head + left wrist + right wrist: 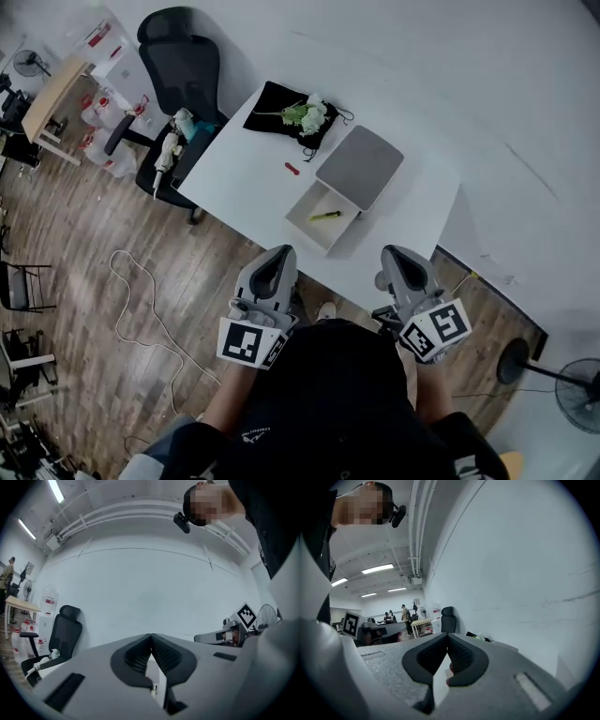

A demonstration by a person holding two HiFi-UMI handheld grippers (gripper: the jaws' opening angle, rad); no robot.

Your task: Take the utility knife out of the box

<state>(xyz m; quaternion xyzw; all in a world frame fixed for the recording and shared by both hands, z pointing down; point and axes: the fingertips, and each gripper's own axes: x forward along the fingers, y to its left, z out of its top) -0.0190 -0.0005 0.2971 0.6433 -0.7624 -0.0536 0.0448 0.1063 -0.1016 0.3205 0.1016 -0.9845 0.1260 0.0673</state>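
The box (306, 226) stands open on the white tabletop (246, 173), towards its near edge. The knife (325, 216), yellow-green, lies inside on the box floor. The grey lid (361, 166) rests against the box's far side. Beyond it lie a black cloth (270, 101) with white flowers (308, 113) on top, and a small red thing (292, 169) sits on the bare tabletop between the cloth and the box.

Both grippers are held close to the person's body, short of the tabletop's near edge and well apart from the box. The left gripper (279, 255) points towards the box's left corner. Its own view shows the fingers (136, 654) pressed together at the tips with nothing between them. The right gripper (395, 255) is level with it on the other side. Its fingers (461, 656) likewise meet at the tips and grip nothing.

A black chair (176, 58) stands at the tabletop's far left end, and a pale cable (141, 302) trails over the wooden floor.
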